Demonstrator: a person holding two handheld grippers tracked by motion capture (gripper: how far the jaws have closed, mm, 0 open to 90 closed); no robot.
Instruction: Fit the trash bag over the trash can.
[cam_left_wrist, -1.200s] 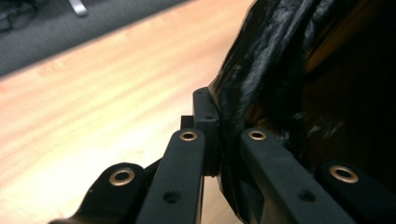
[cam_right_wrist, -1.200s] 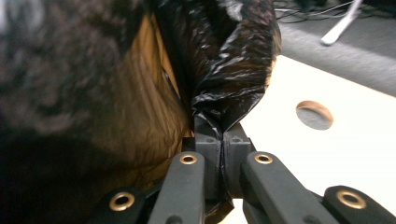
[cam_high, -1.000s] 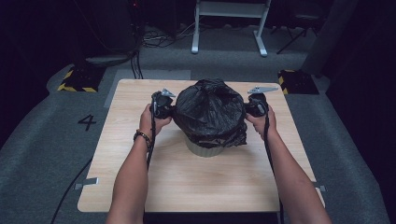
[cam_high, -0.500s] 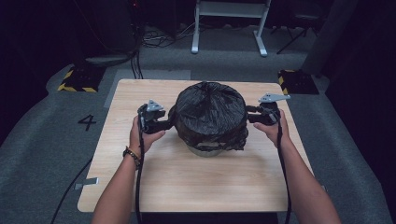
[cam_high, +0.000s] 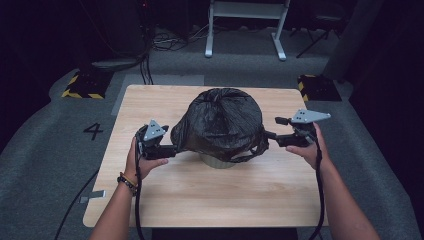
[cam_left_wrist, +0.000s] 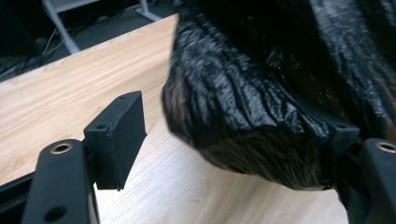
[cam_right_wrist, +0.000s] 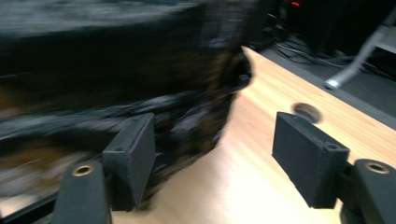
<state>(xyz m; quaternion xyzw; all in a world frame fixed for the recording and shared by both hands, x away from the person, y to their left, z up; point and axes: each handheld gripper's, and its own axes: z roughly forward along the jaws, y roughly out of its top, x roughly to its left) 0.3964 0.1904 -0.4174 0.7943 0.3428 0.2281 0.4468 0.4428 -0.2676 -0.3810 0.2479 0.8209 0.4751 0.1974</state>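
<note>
A black plastic bag (cam_high: 222, 125), gathered at its top, covers a pale bin (cam_high: 219, 161) in the middle of the wooden table (cam_high: 200, 200). My left gripper (cam_high: 171, 149) is at the bag's lower left edge. Its jaws have just been opening; a fold of the bag (cam_left_wrist: 261, 116) lies between them against the right pad, clear of the left pad (cam_left_wrist: 122, 135). My right gripper (cam_high: 270, 135) is at the bag's right edge. Its jaws have also just been opening and stand wide over bare wood, with the blurred bag (cam_right_wrist: 140, 70) beside the left pad (cam_right_wrist: 134, 158).
The table's right side has a round hole (cam_right_wrist: 307, 111). A white metal frame (cam_high: 245, 25) stands on the floor behind the table, and yellow-and-black blocks (cam_high: 82, 85) lie at the far corners. A "4" (cam_high: 93, 131) is marked on the floor to the left.
Both grippers were shut on the bag's sides a second ago. They have let go, opened, and moved outward and toward the near edge. The bag now hangs lower around the bin.
</note>
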